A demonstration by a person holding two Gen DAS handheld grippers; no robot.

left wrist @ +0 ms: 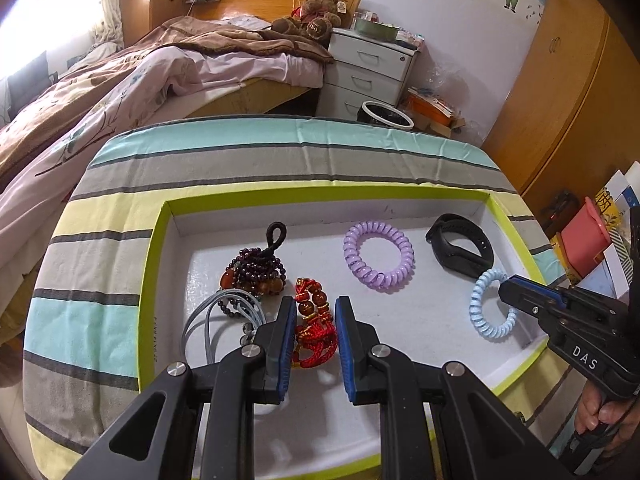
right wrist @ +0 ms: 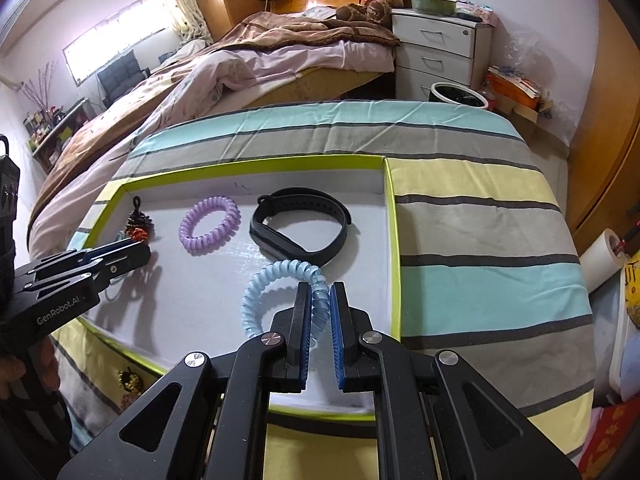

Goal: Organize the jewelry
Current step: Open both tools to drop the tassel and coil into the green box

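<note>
A white tray with a lime rim (left wrist: 154, 280) (right wrist: 394, 240) lies on a striped cloth. In it lie a red bead-and-cord bracelet (left wrist: 314, 330), a dark bead bracelet (left wrist: 256, 270) (right wrist: 140, 226), grey cords (left wrist: 218, 320), a purple coil hair tie (left wrist: 378, 256) (right wrist: 210, 224), a black wristband (left wrist: 460, 250) (right wrist: 300, 228) and a blue coil hair tie (left wrist: 490, 304) (right wrist: 276, 288). My left gripper (left wrist: 315, 308) straddles the red bracelet, jaws narrowly apart. My right gripper (right wrist: 320, 292) (left wrist: 516, 286) is shut on the blue hair tie's right side.
The striped cloth (left wrist: 280, 152) (right wrist: 480, 208) covers the table. A bed (left wrist: 140, 76), white drawers (left wrist: 368, 68) and a bin (left wrist: 384, 114) stand beyond. A wooden wardrobe (left wrist: 568, 100) is at the right. A pink box (left wrist: 584, 236) sits beside the table.
</note>
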